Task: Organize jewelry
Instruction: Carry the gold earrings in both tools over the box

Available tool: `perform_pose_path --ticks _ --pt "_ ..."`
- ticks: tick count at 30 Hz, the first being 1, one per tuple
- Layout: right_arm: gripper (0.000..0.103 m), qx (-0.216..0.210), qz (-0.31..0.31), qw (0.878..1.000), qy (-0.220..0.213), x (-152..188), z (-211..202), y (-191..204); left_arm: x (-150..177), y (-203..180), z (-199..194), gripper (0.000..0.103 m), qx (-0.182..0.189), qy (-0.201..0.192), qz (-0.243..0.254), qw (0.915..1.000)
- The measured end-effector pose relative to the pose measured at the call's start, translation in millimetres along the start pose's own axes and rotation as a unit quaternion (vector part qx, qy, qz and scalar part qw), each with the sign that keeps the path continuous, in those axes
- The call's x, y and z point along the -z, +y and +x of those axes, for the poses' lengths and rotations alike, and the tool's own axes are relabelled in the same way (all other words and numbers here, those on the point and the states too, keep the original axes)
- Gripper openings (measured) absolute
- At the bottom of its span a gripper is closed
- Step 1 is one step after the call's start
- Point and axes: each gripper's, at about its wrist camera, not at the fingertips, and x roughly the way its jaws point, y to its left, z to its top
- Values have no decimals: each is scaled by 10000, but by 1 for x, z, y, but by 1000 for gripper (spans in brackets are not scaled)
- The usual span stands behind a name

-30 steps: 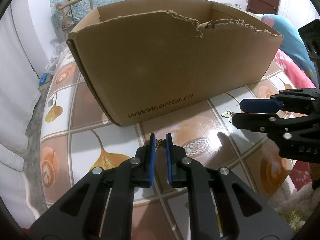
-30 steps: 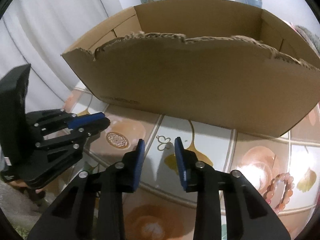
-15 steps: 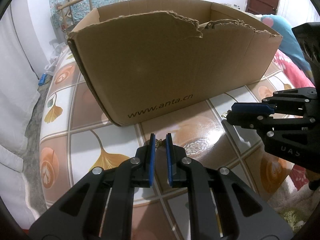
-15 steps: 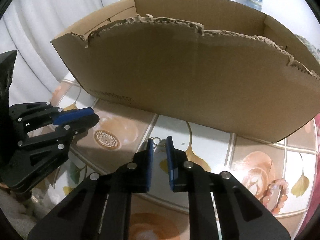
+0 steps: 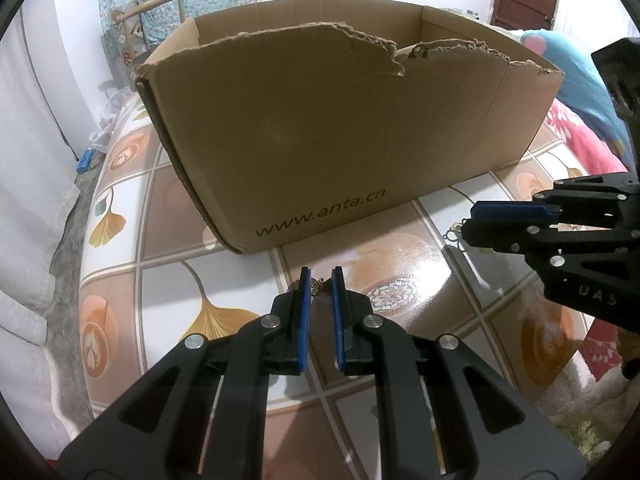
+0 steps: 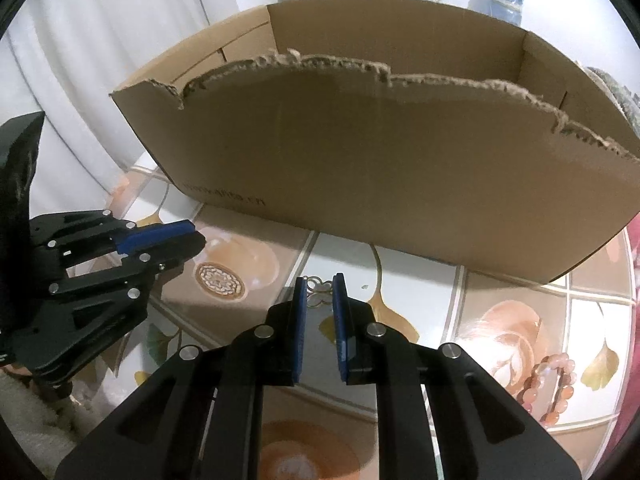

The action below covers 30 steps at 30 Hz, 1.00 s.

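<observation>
My left gripper [image 5: 320,280] is shut on a small bronze butterfly charm [image 5: 321,286], low over the tiled table [image 5: 400,248] in front of the cardboard box [image 5: 340,140]. In the right wrist view my right gripper [image 6: 320,282] is shut on a silver openwork pendant [image 6: 320,287] just above the table, near the box's [image 6: 400,160] front wall. Each gripper shows in the other's view: the right gripper [image 5: 467,225] with the pendant [image 5: 454,234] at its tip, and the left gripper [image 6: 196,240] at the left.
A pink bead bracelet [image 6: 550,384] lies on the table at the right. The box's front wall has a torn upper edge. White curtains [image 5: 36,152] hang to the left. Pink and blue bedding [image 5: 580,120] lies to the right, and a chair [image 5: 152,20] stands behind the box.
My right gripper moved in over the silver pendant and its jaws closed on it. The left gripper has kept still, shut on the bronze charm.
</observation>
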Motion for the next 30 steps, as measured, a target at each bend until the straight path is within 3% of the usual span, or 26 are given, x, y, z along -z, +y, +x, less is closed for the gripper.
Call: perform_pose_path --ticks 16,23,30 --pt "13 -21 -98 9996 -282 1 -33 2 2 -7 -25 8 30 -199 85 9998" --pt "13 -144 -251 9973 -680 -9 -68 8 -16 -8 -70 8 136 -764 228 9967" --pt "13 -188 -355 9891 -1419 -36 -113 -7 -60 -16 -107 8 472 -1501 495 9863"
